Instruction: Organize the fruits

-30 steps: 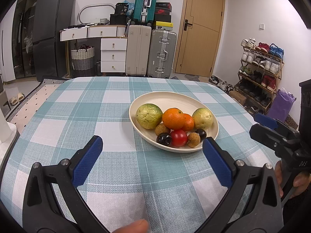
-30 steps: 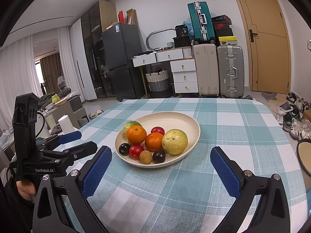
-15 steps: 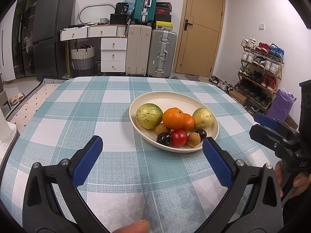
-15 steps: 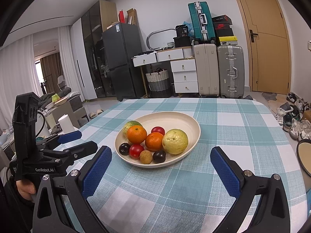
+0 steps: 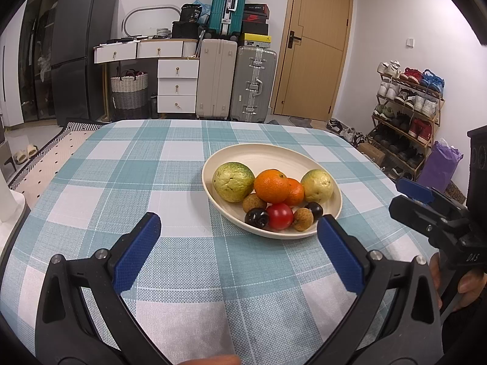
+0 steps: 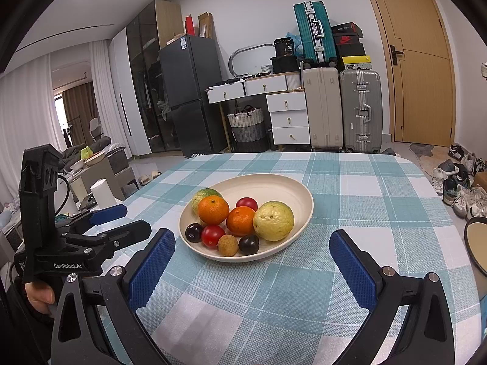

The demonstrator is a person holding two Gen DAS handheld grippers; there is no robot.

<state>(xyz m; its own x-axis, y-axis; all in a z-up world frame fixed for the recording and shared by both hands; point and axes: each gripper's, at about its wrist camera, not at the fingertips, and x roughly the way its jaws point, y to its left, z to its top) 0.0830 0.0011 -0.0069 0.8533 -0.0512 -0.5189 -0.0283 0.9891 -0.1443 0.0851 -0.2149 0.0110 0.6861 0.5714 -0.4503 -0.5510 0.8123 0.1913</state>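
A cream oval bowl point(image 5: 268, 155) point(image 6: 274, 185) sits on the checked tablecloth and holds two green-yellow guavas point(image 5: 232, 181) point(image 6: 273, 220), two oranges point(image 5: 271, 185) point(image 6: 213, 210), a red tomato point(image 5: 279, 216) point(image 6: 212, 235), dark plums point(image 5: 257, 217) point(image 6: 248, 244) and brown longans point(image 5: 303, 219) point(image 6: 228, 245). My left gripper point(image 5: 239, 249) is open, low over the cloth just short of the bowl's near left rim. My right gripper point(image 6: 252, 266) is open too, empty, facing the bowl from its near right side. Each gripper shows in the other's view, at the frame edge.
The teal and white checked table point(image 5: 127, 182) runs to a rounded far edge. Another round dish point(image 6: 478, 243) peeks in at the right edge. Suitcases point(image 5: 234, 85), white drawers point(image 5: 176, 85), a dark fridge point(image 5: 79, 54) and a shoe rack point(image 5: 408, 112) stand beyond the table.
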